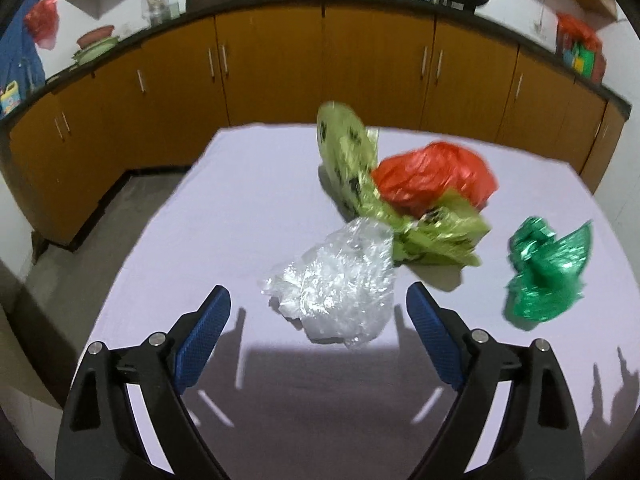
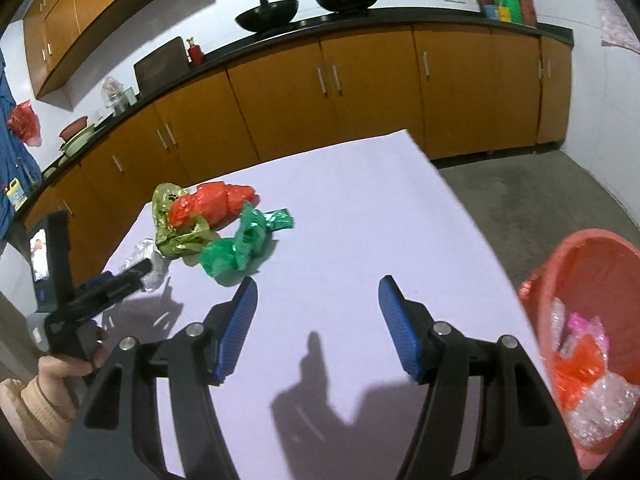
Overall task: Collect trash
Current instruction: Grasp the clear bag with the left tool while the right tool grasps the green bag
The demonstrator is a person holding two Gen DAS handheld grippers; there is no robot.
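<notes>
Several crumpled plastic bags lie on the white table point(image 1: 192, 220). In the left wrist view a clear bag point(image 1: 336, 292) sits just ahead of and between the tips of my left gripper point(image 1: 319, 291), which stands wide open; the blue pads point(image 1: 204, 340) do not touch it. Behind it lie a yellow-green bag point(image 1: 356, 176), a red bag point(image 1: 436, 176) and, to the right, a green bag point(image 1: 548, 272). My right gripper point(image 2: 318, 283) is open over bare table with nothing between its fingers. The green bag point(image 2: 240, 248) lies just left of its left fingertip. The left gripper point(image 2: 140, 274) points at the clear bag point(image 2: 146, 250).
A red plastic basket point(image 2: 592, 256) stands off the table's right edge and holds several pieces of plastic trash. A person's hand point(image 2: 68, 364) grips the left tool. Orange cabinets point(image 1: 272, 64) under a black counter with woks run behind the table. Grey floor lies on both sides.
</notes>
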